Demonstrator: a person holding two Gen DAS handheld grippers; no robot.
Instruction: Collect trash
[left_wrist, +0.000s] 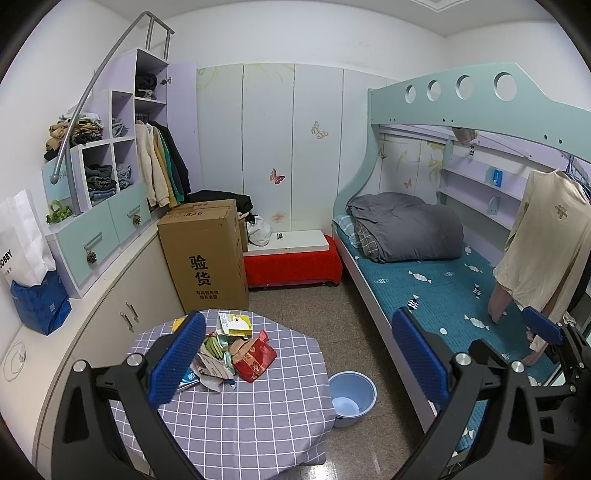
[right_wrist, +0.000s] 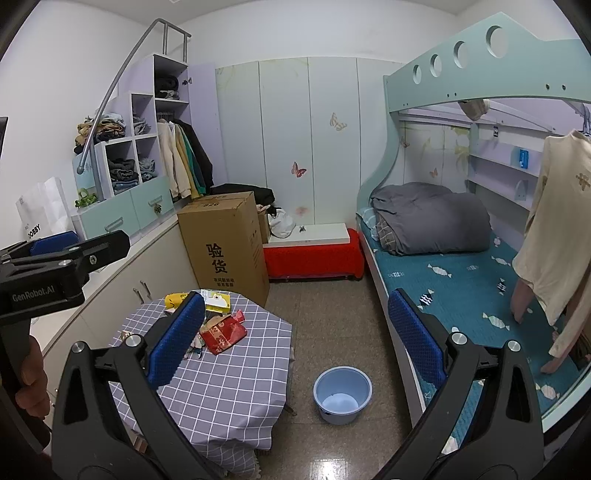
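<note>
The tall brown cardboard box (left_wrist: 207, 254) carries "826" and large black "验货", the white paper bag (left_wrist: 20, 236) reads "OBBY", and the black left gripper (right_wrist: 44, 258) body reads "GenRobot.AI".

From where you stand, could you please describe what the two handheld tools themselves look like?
Both look alike: the left tool and right tool each have two black angular plastic arms with silver bolts, ending in blue ribbed rectangular pads. In the right wrist view, the left tool's black body shows white "GenRobot.AI" lettering, gripped by a bare hand.

Bright, even light — sharp, fisheye-warped edges.
</note>
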